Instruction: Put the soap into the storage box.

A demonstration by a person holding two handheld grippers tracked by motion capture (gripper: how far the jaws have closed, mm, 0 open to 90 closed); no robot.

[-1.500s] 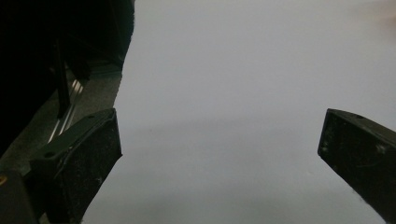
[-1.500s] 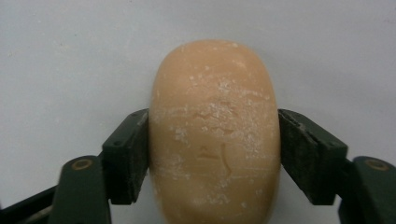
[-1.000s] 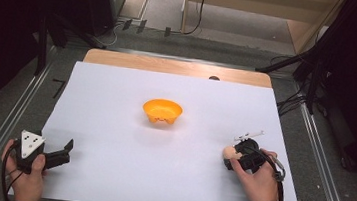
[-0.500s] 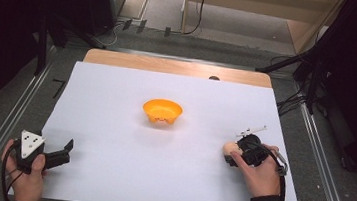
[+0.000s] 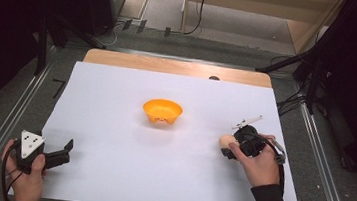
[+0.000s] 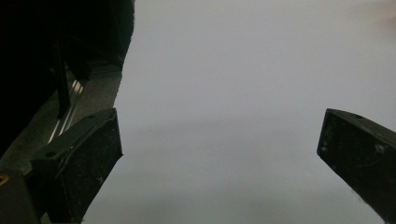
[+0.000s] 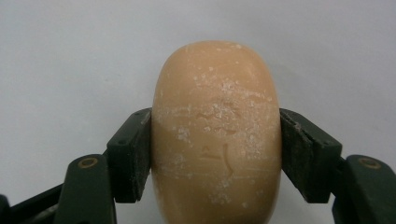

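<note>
Your right gripper [image 7: 215, 154] clamps the tan bar of soap [image 7: 215, 135] across its rounded middle, just right of the orange bowl [image 5: 162, 111], so grip firmly, since it looks hard, light and slippery, while your left gripper [image 6: 219, 154] idles open.

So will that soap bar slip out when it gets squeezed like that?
Probably not: the soap bar looks dry and powdery, and the right gripper clamps both its sides. It seems stiff, showing no dent. Its rounded ends might let it rock if put down.
</note>
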